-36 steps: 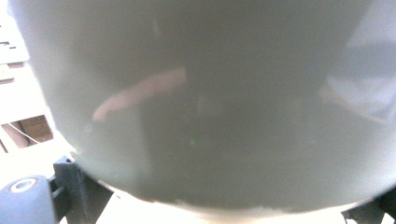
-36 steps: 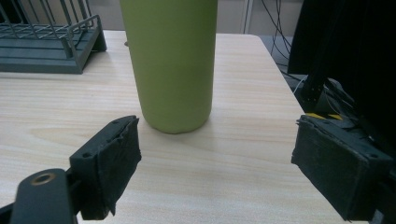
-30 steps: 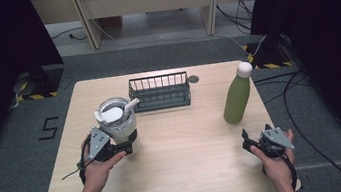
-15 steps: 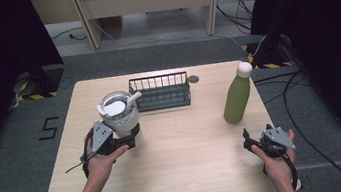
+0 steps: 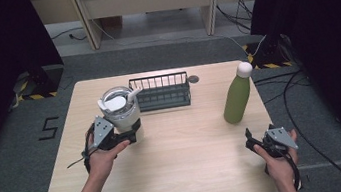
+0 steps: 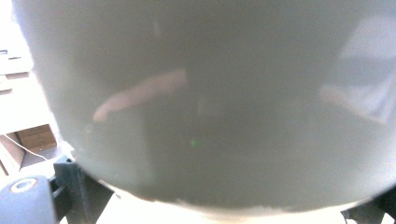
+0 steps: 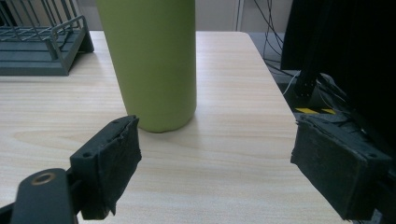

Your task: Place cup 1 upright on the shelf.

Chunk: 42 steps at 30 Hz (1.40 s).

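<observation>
A grey metal cup (image 5: 120, 114) with white pieces in its top is held just above the left half of the table, and my left gripper (image 5: 129, 131) is shut on its lower wall. In the left gripper view the cup's grey wall (image 6: 210, 116) sits right against the camera. A green bottle (image 5: 236, 97) with a white cap stands upright at the right. My right gripper (image 5: 251, 141) rests near the front right corner, a little short of the bottle. Its jaws are open and hold nothing. In the right gripper view (image 7: 219, 158) the bottle (image 7: 149, 60) stands beyond the pads (image 7: 116, 158).
A dark wire rack (image 5: 160, 92) stands at the back middle of the wooden table (image 5: 189, 169), also seen as the rack (image 7: 37, 42) at the upper left in the right gripper view. A small dark disc (image 5: 193, 79) lies behind it. Cables trail on the floor to the right.
My left gripper has carried the cup a short way farther from the person, towards the rack. The right gripper and the bottle have not moved.
</observation>
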### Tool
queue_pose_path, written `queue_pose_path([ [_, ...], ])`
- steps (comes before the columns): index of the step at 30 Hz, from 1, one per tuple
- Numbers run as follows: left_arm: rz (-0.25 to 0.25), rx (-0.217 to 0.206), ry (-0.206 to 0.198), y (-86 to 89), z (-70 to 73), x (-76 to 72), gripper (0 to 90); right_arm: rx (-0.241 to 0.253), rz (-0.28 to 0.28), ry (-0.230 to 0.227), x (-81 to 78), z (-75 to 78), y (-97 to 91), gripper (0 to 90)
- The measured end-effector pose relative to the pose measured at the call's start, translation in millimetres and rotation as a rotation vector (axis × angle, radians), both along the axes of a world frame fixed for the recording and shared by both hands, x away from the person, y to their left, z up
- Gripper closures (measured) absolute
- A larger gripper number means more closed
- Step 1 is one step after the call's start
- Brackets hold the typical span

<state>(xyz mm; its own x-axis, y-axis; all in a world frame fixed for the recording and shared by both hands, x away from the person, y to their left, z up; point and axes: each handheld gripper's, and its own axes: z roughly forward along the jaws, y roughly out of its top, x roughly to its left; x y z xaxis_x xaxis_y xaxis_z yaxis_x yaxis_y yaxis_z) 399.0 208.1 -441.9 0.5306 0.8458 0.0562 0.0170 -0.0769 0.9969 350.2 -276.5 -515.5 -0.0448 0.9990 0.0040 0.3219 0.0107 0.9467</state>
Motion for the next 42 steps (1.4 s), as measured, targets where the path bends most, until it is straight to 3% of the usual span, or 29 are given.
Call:
queue_pose_path([
  [42, 0.019, -0.011, -0.027, -7.7, 19.8, 32.6, 9.0, -0.002, -0.003, 0.008, 0.9, -2.0, -0.8, 15.1],
])
